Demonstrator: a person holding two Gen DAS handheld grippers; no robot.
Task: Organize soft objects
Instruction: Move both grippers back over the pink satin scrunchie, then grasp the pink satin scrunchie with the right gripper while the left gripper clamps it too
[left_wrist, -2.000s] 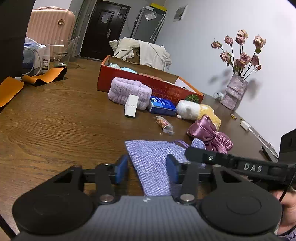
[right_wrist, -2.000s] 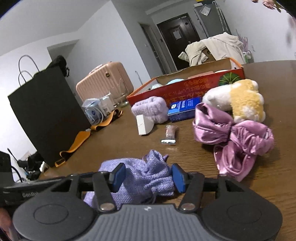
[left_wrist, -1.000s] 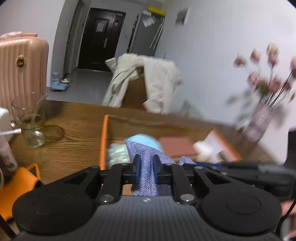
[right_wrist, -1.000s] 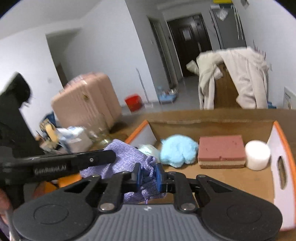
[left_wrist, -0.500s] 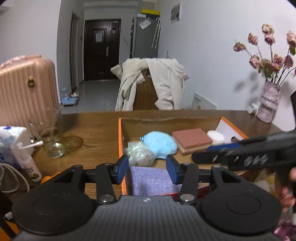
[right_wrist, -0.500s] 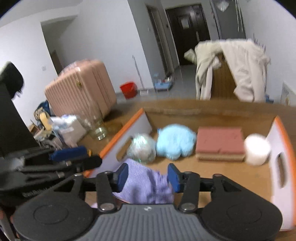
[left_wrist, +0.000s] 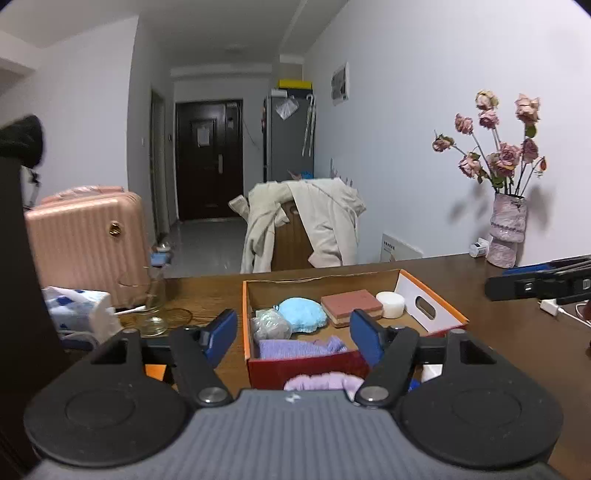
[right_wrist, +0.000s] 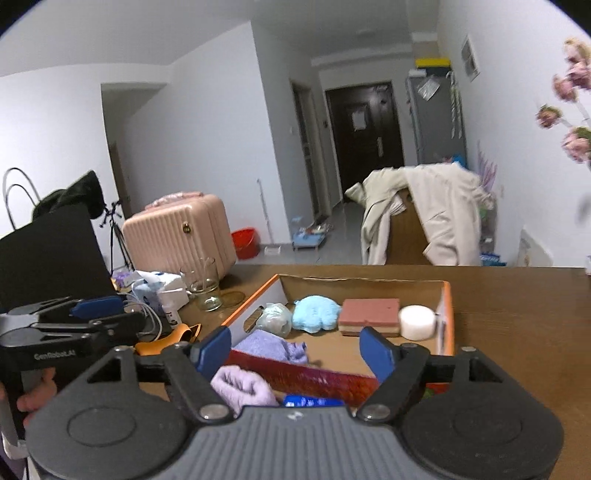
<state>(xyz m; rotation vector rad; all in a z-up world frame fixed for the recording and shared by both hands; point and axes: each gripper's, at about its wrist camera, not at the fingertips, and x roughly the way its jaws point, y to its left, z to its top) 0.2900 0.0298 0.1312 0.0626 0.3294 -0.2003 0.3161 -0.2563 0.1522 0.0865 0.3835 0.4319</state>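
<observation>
The lilac cloth bag (left_wrist: 299, 348) (right_wrist: 271, 346) lies inside the orange-and-red box (left_wrist: 447, 314) (right_wrist: 447, 317), at its near end. Further in lie a clear plastic wad (left_wrist: 271, 325), a blue fluffy puff (left_wrist: 303, 314) (right_wrist: 316, 317), a pink sponge block (left_wrist: 351, 303) (right_wrist: 369, 316) and a white round pad (left_wrist: 390, 303) (right_wrist: 416, 322). My left gripper (left_wrist: 293, 336) and right gripper (right_wrist: 295, 347) hang back from the box, jaws opening, nothing between them. A lilac fluffy headband (left_wrist: 323, 382) (right_wrist: 243, 386) lies on the table in front of the box.
On the table's left stand a drinking glass (right_wrist: 205, 284), a tissue pack (left_wrist: 74, 308), an orange strap (right_wrist: 166, 341) and a black bag (right_wrist: 51, 254). A vase of dried roses (left_wrist: 506, 232) stands far right. A blue packet (right_wrist: 310, 400) lies beside the headband. A pink suitcase (left_wrist: 85, 240) sits behind.
Both grippers carried the lilac bag over the box, opened and let it drop in at the near end. Both then drew back and rose away from the box.
</observation>
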